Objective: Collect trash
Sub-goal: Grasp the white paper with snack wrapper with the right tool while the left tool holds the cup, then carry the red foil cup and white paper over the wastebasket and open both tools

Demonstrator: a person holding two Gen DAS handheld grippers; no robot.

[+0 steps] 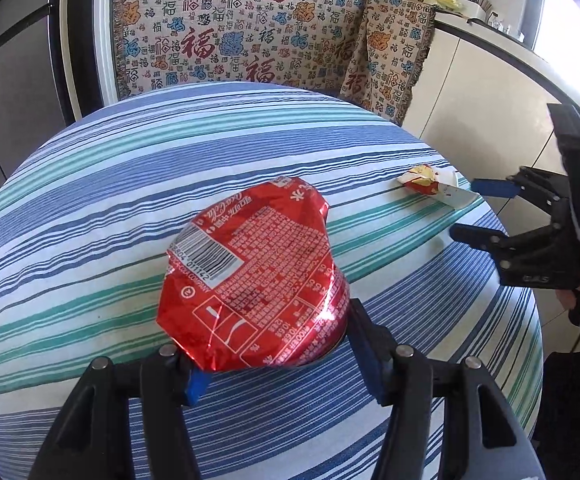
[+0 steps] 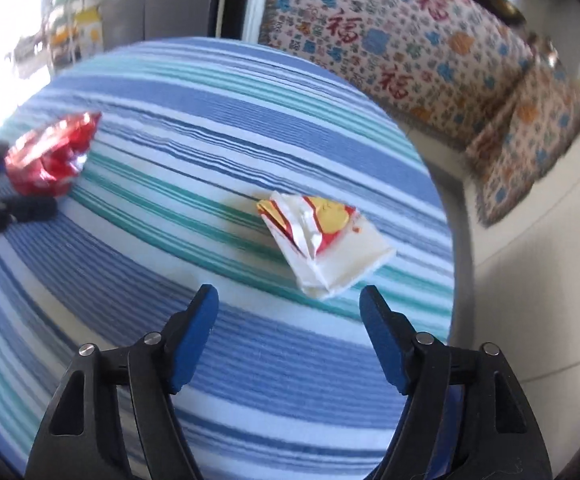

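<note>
Blue-and-green striped cloth covers the counter [image 1: 130, 168]. The left tongs [image 1: 274, 354] clamp a crushed red Coca-Cola can [image 1: 250, 276], barcode side up. The right tongs [image 2: 288, 304] gape empty, a crumpled white, red and yellow wrapper [image 2: 322, 240] just ahead of their tips.

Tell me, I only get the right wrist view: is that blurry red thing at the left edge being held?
Observer: Yes, the left gripper is clamped on it. It is a crushed red can.
Operator: Any print on it?
Observer: A barcode on a white patch.
Operator: What is behind my own gripper?
Observer: A hand around the handle of the right gripper, with a green light lit above.
</note>
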